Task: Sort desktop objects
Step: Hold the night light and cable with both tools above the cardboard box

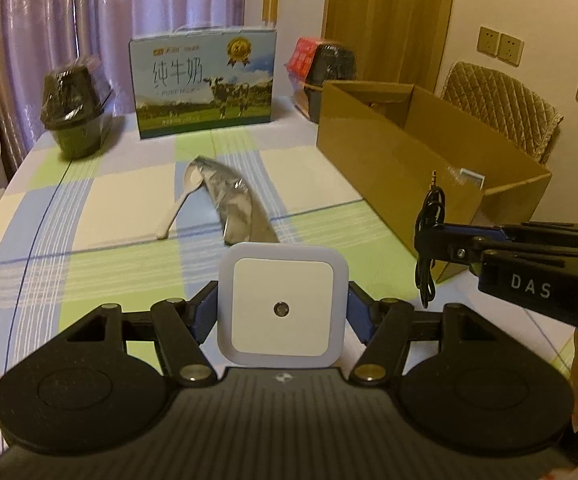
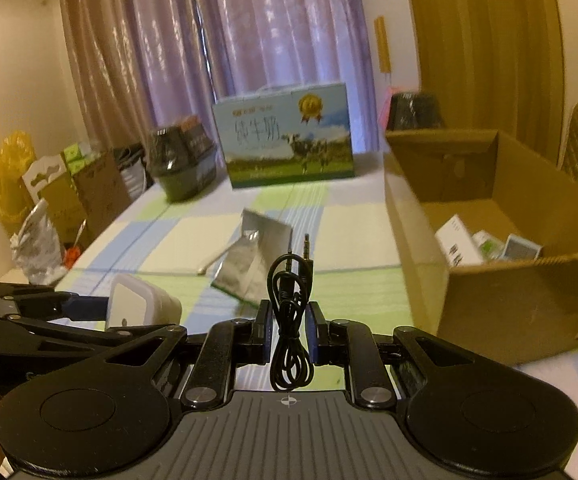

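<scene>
Right gripper [image 2: 288, 334] clenched on coiled black audio cable [image 2: 291, 320], held above desk [image 2: 161, 248]. Cardboard box [image 2: 501, 300] lies ahead-right of it, open top up (few items already inside); right arm nearer. Left gripper [image 1: 283, 306] clamps white square night light [image 1: 283, 307], box farther right.

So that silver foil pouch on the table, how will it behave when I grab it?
The silver foil pouch looks crinkled and partly flattened, so probably light and floppy, buckling between the fingers. Its glossy film may be slippery. The spoon lies against it and could shift too.
</scene>
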The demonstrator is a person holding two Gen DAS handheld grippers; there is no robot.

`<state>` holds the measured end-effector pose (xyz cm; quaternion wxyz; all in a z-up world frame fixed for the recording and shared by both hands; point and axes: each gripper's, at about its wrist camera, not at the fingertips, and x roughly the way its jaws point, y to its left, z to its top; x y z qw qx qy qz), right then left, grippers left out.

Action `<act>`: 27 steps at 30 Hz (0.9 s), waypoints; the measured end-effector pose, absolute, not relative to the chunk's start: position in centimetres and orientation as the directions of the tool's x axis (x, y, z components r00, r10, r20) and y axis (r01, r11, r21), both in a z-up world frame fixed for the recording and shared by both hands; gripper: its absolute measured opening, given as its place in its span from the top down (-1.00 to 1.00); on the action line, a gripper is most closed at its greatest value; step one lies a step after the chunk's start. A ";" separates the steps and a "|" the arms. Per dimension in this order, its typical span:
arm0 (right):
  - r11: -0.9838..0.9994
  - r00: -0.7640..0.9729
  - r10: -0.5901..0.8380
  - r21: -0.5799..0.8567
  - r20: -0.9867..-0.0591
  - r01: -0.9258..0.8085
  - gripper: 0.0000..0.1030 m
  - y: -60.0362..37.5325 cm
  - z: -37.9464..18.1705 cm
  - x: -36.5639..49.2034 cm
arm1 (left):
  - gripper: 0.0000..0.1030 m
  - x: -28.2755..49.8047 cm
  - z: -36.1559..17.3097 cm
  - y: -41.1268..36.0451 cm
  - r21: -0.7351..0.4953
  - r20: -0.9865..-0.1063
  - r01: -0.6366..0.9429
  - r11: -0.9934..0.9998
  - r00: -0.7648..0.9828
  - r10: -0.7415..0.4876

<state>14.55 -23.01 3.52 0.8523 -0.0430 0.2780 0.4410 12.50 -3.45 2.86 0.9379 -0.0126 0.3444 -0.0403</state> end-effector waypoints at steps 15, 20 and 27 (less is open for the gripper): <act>0.652 0.537 0.726 0.183 -0.431 -0.735 0.74 -26.0 8.0 15.9 | -0.18 13.8 6.3 -7.2 -0.047 -0.594 0.122 0.991 0.795 -0.126; 0.659 0.548 0.728 0.198 -0.412 -0.726 0.74 -26.6 9.3 16.6 | -0.18 14.0 6.8 -8.2 -0.046 -0.582 0.139 0.989 0.801 -0.139; 0.670 0.564 0.727 0.227 -0.391 -0.707 0.74 -27.6 10.7 17.7 | -0.18 14.6 7.3 -9.2 -0.051 -0.571 0.151 0.987 0.807 -0.153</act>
